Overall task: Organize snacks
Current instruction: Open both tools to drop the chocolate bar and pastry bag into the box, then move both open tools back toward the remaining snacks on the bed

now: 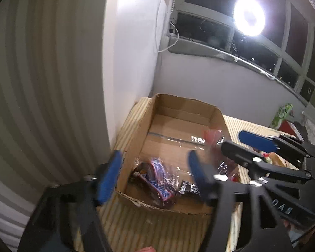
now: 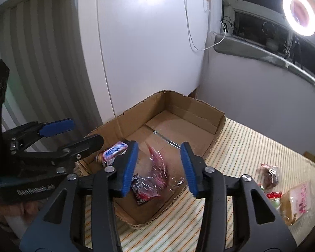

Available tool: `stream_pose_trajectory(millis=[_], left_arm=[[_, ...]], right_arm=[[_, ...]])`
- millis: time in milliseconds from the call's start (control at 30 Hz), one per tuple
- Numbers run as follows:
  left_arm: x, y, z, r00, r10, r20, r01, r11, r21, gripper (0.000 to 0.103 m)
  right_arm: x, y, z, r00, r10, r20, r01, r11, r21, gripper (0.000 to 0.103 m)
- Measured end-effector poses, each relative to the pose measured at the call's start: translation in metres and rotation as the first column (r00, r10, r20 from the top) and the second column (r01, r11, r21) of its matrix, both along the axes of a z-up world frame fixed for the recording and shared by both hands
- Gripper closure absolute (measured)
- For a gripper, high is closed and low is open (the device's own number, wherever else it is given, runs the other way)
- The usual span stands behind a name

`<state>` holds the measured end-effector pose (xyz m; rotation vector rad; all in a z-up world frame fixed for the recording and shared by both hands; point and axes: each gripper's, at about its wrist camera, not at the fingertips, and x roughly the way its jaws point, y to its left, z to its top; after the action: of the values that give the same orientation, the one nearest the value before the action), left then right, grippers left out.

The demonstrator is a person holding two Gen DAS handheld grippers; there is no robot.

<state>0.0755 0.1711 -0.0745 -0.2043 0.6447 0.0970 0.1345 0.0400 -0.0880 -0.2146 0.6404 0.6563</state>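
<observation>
Below both spread grippers (image 2: pixel 159 166), snacks (image 2: pixel 149 176), boxed

Both tongs look the same: left tongs (image 1: pixel 155 176) and right tongs (image 2: pixel 159 168) have black plastic arms, ribbed blue pads, silver screws, plus white lettering at 9 o'clock.

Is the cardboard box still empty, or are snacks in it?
Not empty: the cardboard box holds several snack packets at its near end; the far end is bare.

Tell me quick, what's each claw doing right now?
Left claw: open, holding nothing, above the box.
Right claw: open, holding nothing.
</observation>
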Motion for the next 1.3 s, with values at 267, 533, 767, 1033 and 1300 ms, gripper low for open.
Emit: stream_pose_trajectory(millis=[267,533,767,1033,1300], left_arm=[[-0.008,-0.003,0.006,1.000,0.003,0.005,-0.003,1.000,0.006,0.025],[-0.012,-0.014,0.011,1.000,-0.008,0.011,0.008,1.000,0.024,0.025],[-0.015,-0.023,0.018,1.000,-0.010,0.023,0.009,0.999,0.045,0.022],[-0.014,-0.044,0.023,0.999,-0.028,0.029,0.026,0.997,0.071,0.017],[-0.007,-0.078,0.022,0.996,-0.083,0.018,0.081,0.992,0.097,0.017]], right_arm=[[-0.006,-0.020,0.002,1.000,-0.029,0.000,0.029,1.000,0.007,0.057],[-0.015,-0.038,0.007,0.999,-0.051,0.004,0.051,0.998,0.024,0.057],[-0.024,-0.057,0.012,0.997,-0.076,0.011,0.075,0.996,0.040,0.057],[-0.030,-0.093,0.006,0.991,-0.132,-0.005,0.132,0.990,0.044,0.057],[-0.033,-0.143,-0.007,0.976,-0.213,-0.040,0.215,0.975,0.051,0.057]])
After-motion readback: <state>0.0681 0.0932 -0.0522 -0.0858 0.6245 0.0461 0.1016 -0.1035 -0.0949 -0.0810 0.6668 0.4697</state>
